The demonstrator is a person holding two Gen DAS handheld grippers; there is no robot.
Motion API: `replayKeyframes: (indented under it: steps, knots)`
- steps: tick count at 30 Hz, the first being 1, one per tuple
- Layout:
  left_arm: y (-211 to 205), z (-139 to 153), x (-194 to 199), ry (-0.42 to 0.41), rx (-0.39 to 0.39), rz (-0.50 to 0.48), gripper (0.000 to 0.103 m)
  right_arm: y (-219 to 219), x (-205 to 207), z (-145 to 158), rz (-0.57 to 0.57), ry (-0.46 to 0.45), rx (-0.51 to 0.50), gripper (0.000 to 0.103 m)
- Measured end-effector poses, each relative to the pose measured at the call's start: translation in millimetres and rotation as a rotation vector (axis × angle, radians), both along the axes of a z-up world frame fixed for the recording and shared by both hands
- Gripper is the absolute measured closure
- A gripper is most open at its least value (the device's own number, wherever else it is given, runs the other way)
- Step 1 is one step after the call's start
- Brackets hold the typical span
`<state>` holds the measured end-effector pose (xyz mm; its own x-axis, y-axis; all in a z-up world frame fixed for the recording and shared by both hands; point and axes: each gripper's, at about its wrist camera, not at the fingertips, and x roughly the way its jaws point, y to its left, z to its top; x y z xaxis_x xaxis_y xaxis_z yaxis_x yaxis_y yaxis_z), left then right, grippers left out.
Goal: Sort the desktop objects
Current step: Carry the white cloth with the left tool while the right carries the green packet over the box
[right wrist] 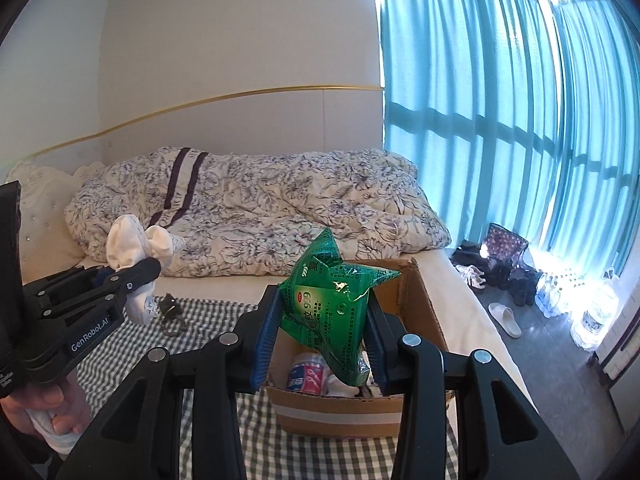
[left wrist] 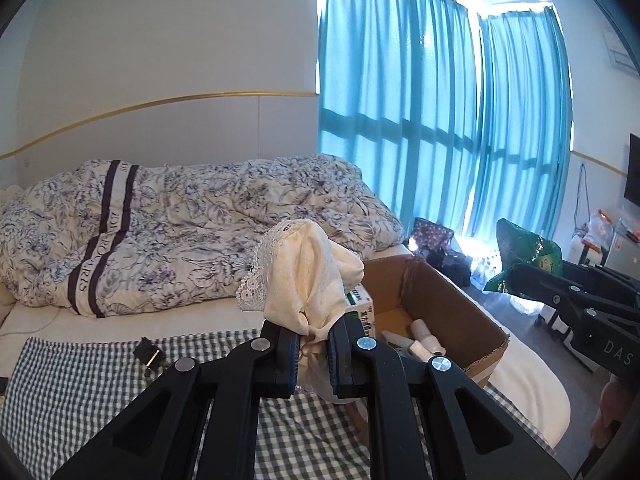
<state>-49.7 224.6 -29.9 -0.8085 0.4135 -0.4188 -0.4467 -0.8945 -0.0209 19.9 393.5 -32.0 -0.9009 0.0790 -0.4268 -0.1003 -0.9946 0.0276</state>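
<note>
My left gripper (left wrist: 313, 350) is shut on a cream cloth with a lace edge (left wrist: 304, 272), held up above the checked cloth just left of the cardboard box (left wrist: 452, 300). From the right wrist view the same gripper (right wrist: 138, 276) and cloth (right wrist: 136, 246) hang at the left. My right gripper (right wrist: 322, 332) is shut on a green foil packet (right wrist: 332, 304), held over the open box (right wrist: 424, 300). The left wrist view catches that packet (left wrist: 524, 254) at the right. Inside the box lie a green-and-white carton (left wrist: 360, 308), white tubes (left wrist: 424, 334) and a small bottle (right wrist: 306, 374).
A green-and-white checked cloth (left wrist: 72, 384) covers the near surface, with a small black clip (left wrist: 149, 354) on it. Behind lies a bed with a floral quilt (left wrist: 180, 232). Teal curtains (left wrist: 420, 120) hang at the right. Shoes and a slipper (right wrist: 506, 318) sit on the floor.
</note>
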Motion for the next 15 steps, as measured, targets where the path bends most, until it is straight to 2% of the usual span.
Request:
replayKeyframes:
  steps: [15]
  knots:
    - [60.1,-22.9,-24.1,-0.041,-0.035,-0.07,0.092,54.0,-24.6,-30.2,-0.042,-0.04,-0.048,0.064]
